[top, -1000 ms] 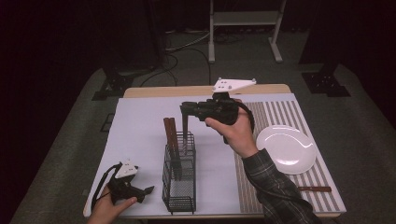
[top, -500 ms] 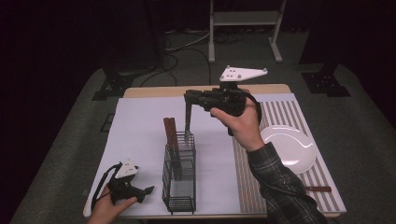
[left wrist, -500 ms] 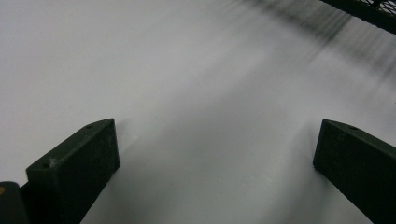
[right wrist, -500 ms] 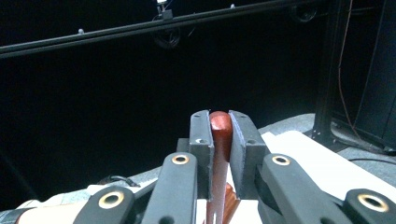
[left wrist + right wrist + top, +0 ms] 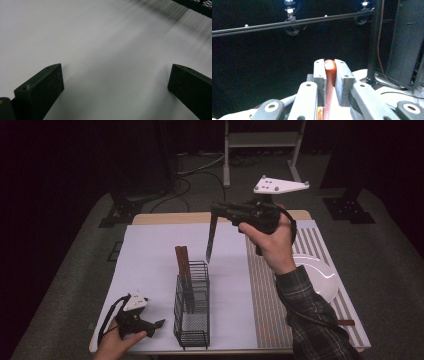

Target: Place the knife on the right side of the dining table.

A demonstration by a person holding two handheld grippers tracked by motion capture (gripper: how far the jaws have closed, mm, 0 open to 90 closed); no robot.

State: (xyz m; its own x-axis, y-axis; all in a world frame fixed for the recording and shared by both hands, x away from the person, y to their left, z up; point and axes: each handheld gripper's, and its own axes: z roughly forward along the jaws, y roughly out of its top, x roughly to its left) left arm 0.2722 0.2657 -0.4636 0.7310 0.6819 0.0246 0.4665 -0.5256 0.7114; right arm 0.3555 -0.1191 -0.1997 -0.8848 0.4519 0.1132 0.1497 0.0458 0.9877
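White-covered table (image 5: 150,250) in a dark room: one wire caddy (image 5: 192,312), one plate (image 5: 320,277), two handles (image 5: 182,262) inside. Right gripper (image 5: 216,211) clamps a knife (image 5: 211,240); left gripper (image 5: 159,323) gapes empty.

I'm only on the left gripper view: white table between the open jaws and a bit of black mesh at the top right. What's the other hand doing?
Observer: The right tool is shut on a knife. It grips the reddish handle and the blade hangs straight down.
Operator: Where is that relative to my mesh thing?
Observer: Your mesh is a black wire basket. The knife tip hangs by its far end and looks clear of the wire.
Operator: Anything in the basket already?
Observer: Two brown handles stand upright at its far end.
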